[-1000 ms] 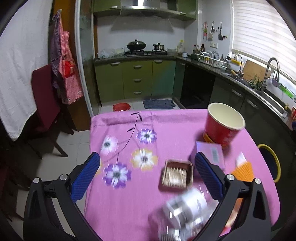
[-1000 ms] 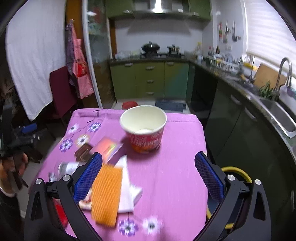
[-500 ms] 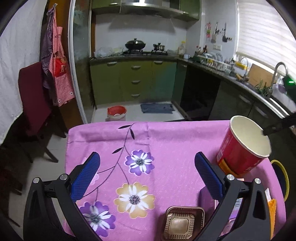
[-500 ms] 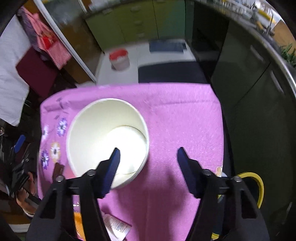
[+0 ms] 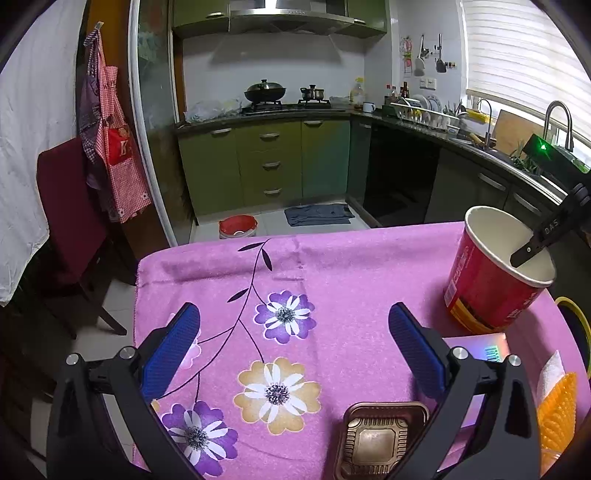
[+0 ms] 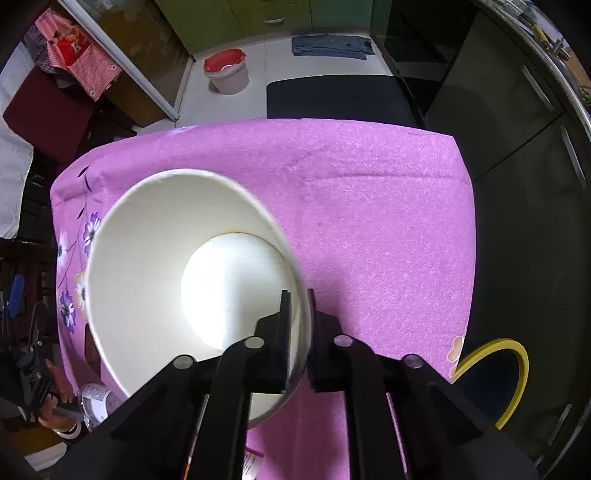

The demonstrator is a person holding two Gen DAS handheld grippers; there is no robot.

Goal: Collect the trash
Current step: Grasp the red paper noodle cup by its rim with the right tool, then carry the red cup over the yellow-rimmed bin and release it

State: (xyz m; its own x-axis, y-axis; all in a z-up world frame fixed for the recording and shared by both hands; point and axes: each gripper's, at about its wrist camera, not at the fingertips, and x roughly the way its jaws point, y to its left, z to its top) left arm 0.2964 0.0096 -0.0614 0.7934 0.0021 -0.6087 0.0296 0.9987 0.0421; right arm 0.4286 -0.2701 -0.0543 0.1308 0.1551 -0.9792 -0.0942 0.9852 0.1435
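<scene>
A kitchen lies beyond the pink floral tablecloth: green cabinets at twelve o'clock under a steel range hood, with a wok on the stove. At two o'clock a dark counter runs beneath a blinded window, daylight coming through. A red bucket and what looks like a grey mat sit on the pale tile floor, and a maroon chair stands at nine o'clock beside a checked apron.
</scene>
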